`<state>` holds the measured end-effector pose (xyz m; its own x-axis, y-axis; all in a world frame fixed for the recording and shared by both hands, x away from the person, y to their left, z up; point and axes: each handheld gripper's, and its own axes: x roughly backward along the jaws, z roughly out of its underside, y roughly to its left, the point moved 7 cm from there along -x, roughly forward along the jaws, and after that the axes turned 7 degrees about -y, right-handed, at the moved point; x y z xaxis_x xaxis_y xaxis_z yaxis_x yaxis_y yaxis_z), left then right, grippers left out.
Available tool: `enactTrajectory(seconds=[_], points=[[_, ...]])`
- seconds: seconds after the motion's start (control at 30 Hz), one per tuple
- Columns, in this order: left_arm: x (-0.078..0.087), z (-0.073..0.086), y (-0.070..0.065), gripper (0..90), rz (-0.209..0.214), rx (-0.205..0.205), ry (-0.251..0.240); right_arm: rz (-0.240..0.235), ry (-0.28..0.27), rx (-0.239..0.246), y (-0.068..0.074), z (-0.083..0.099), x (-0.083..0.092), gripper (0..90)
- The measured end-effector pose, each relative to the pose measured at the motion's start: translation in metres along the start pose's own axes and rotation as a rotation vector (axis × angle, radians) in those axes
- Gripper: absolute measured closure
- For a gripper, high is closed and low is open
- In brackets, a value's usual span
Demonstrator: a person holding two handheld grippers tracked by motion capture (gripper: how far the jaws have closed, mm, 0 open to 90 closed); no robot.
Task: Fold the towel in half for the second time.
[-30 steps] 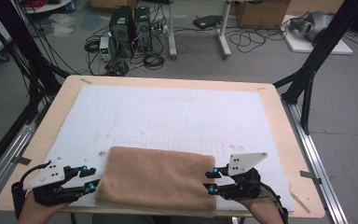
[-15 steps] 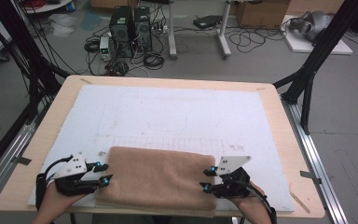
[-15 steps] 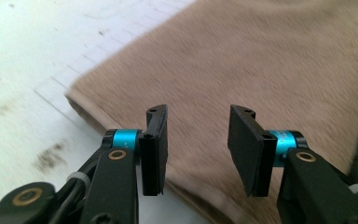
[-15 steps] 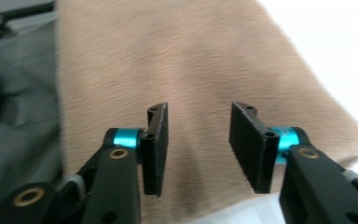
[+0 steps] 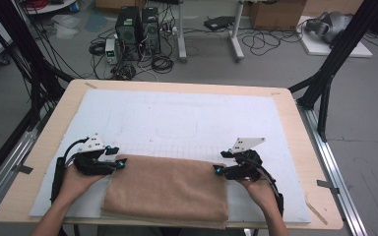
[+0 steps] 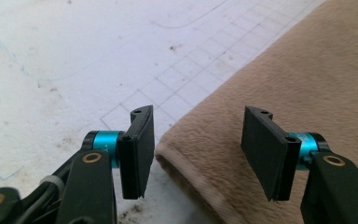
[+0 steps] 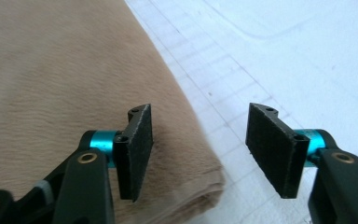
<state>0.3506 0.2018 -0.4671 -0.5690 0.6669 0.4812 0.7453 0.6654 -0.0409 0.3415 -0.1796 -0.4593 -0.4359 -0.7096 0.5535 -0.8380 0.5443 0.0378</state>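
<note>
Towel (image 5: 170,189) lay folded at the frame's lower centre. Left gripper (image 5: 120,163) and right gripper (image 5: 218,170) had just been opening, empty, at its far corners; a shallow bite might have caught one layer.

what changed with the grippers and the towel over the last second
Both grippers moved up the table along the short sides of the folded tan towel: the left gripper now sits at its far left corner, the right gripper at its far right corner. Both sets of jaws have just been opening; they straddle the corners without pressing. The towel lies flat where it was on the white mat.
</note>
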Motion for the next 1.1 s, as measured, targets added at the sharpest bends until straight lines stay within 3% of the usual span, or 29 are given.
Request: enactTrajectory(seconds=[0.17, 0.27, 0.37, 0.43, 0.53, 0.63, 0.8, 0.9, 1.03, 1.1], points=[[-0.011, 0.010, 0.004, 42.9, 0.036, 0.035, 0.068, -0.049, 0.031, -0.053, -0.002, 0.015, -0.011, 38.7], [-0.014, 0.013, 0.004, 43.4, 0.048, 0.048, 0.083, -0.087, 0.058, -0.082, 0.001, 0.024, -0.016, 39.2], [-0.014, 0.014, 0.003, 48.8, 0.070, 0.063, 0.086, -0.117, 0.056, -0.102, 0.005, 0.026, -0.015, 47.3], [-0.014, 0.014, 0.002, 53.2, 0.070, 0.055, 0.088, -0.120, 0.065, -0.095, 0.007, 0.026, -0.015, 53.5], [-0.011, 0.013, -0.001, 63.8, 0.060, 0.028, 0.083, -0.137, 0.065, -0.052, 0.012, 0.023, -0.012, 70.1], [-0.008, 0.012, -0.007, 75.6, 0.029, -0.005, 0.059, -0.135, 0.063, -0.026, 0.014, 0.022, -0.009, 75.4], [-0.004, 0.003, -0.008, 80.0, -0.026, -0.008, 0.004, -0.095, 0.042, 0.000, 0.011, 0.012, -0.003, 76.8], [-0.004, -0.010, -0.005, 80.6, -0.061, -0.015, -0.038, -0.047, 0.029, 0.028, 0.003, -0.001, 0.001, 76.9], [-0.011, -0.034, 0.008, 80.6, -0.129, -0.012, -0.100, 0.024, 0.015, 0.060, -0.019, -0.025, 0.002, 76.8], [-0.018, -0.046, 0.019, 80.7, -0.166, -0.012, -0.105, 0.050, 0.011, 0.052, -0.034, -0.038, -0.001, 76.8]])
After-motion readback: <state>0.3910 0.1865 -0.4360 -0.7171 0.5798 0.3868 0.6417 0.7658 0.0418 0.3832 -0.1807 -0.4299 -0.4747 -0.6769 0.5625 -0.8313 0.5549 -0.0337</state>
